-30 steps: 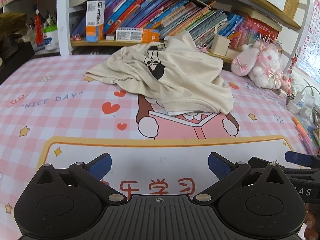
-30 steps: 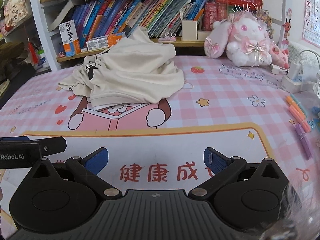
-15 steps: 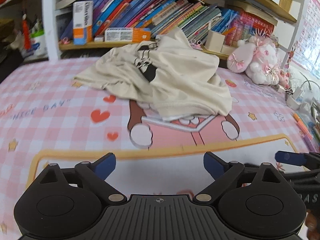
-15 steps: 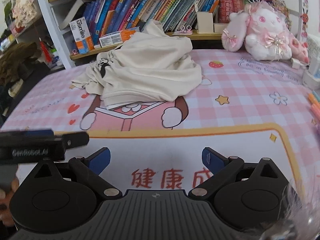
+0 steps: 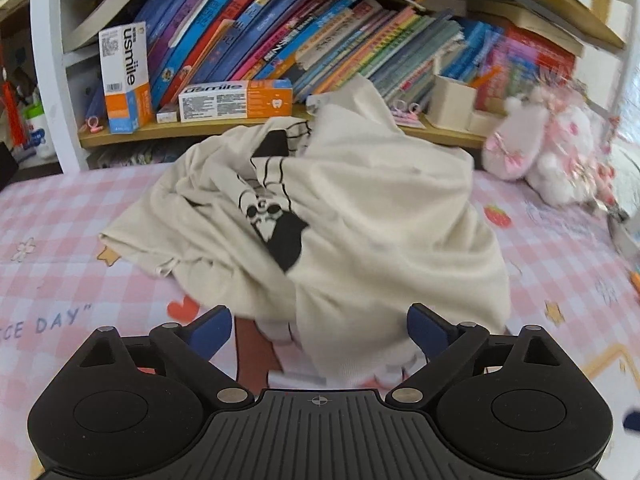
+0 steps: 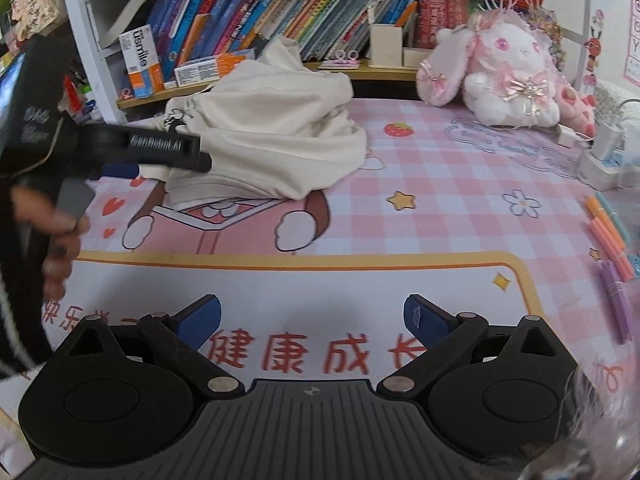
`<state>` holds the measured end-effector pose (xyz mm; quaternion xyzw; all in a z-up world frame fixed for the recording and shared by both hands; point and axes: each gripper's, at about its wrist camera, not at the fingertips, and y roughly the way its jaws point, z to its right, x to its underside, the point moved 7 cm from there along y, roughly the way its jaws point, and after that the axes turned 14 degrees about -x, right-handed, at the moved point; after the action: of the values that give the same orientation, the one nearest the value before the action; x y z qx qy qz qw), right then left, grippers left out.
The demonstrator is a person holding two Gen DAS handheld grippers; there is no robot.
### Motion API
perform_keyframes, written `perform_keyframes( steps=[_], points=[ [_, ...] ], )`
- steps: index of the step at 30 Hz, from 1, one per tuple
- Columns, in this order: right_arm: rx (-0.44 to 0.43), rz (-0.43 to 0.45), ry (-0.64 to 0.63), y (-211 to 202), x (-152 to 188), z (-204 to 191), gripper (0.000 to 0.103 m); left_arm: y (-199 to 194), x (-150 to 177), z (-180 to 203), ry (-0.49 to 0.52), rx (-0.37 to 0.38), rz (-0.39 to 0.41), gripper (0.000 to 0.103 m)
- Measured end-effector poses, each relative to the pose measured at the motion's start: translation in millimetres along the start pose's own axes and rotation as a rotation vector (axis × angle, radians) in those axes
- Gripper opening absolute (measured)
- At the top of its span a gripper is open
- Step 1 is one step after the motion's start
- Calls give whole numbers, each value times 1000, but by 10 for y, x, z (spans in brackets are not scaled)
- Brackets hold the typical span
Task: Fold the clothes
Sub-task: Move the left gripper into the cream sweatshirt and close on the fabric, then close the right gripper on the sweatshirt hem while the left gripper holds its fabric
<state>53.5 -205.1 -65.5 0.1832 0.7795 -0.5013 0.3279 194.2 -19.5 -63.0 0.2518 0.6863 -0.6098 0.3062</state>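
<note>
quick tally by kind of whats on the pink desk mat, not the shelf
Garments: 1, the crumpled cream shirt
Plush toys: 1, the pink-and-white bunny
Marker bunches: 1, the orange and purple markers at the right edge; single pens too blurred to count
Total: 3

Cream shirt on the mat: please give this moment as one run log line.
step: reach | cream shirt: crumpled on pink mat, unfolded | left gripper: jaws open at near hem | right gripper: open, empty

From the right wrist view, the pink mat (image 6: 440,184) lies bare from 12 to 2 o'clock. The crumpled cream shirt (image 6: 272,136) blocks 11 o'clock, the plush rabbit (image 6: 508,72) 1 o'clock, markers (image 6: 612,236) 3 o'clock, bookshelf (image 6: 280,12) behind.
</note>
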Motion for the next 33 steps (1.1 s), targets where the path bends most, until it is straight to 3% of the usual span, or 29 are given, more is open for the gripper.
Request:
perform_keyframes(
  steps=[10, 22, 23, 26, 27, 29, 30, 33],
  points=[
    [32, -14, -8, -100, 128, 78, 100, 325, -66, -77, -126, 2, -79, 95],
    [36, -18, -36, -148, 175, 55, 100, 267, -85, -83, -175, 35, -84, 93],
    [35, -18, -40, -151, 176, 46, 100, 268, -89, -81, -175, 38, -84, 90],
    [33, -17, -54, -160, 169, 21, 100, 297, -78, -74, -182, 64, -105, 55],
    [33, -17, -59, -161, 161, 15, 100, 302, -70, -64, -192, 92, -115, 38],
    [34, -14, -71, -170, 153, 0, 100, 271, -64, -50, -191, 96, -111, 24],
    [36, -13, -80, -175, 151, -9, 100, 238, -68, -43, -180, 89, -102, 8],
    [50, -12, -122, -183, 129, -31, 100, 80, -91, -57, -176, 110, -68, 2]
  ],
)
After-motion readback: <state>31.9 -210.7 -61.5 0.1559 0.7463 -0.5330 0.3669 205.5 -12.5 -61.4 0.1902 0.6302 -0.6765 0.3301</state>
